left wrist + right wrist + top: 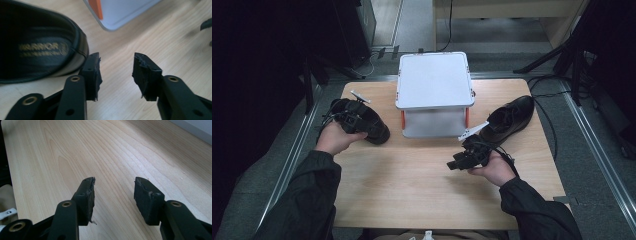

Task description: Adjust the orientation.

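Note:
A black leather shoe (374, 129) lies at the table's left, its gold-printed insole (37, 46) showing in the left gripper view. My left gripper (354, 120) hovers over that shoe's heel end. Its jaws (116, 62) stand open with bare wood between them, and the shoe's rim sits just outside the left jaw. A second black shoe (511, 116) lies at the right, beside the box. My right gripper (457, 163) is low over the table in front of that shoe, pointing left. It is open (115, 185) over bare wood.
A white lidded box (434, 80) with orange latches (96, 8) stands at the back middle of the wooden table (412, 190), between the two shoes. Dark stands and cables sit on the floor beyond the table.

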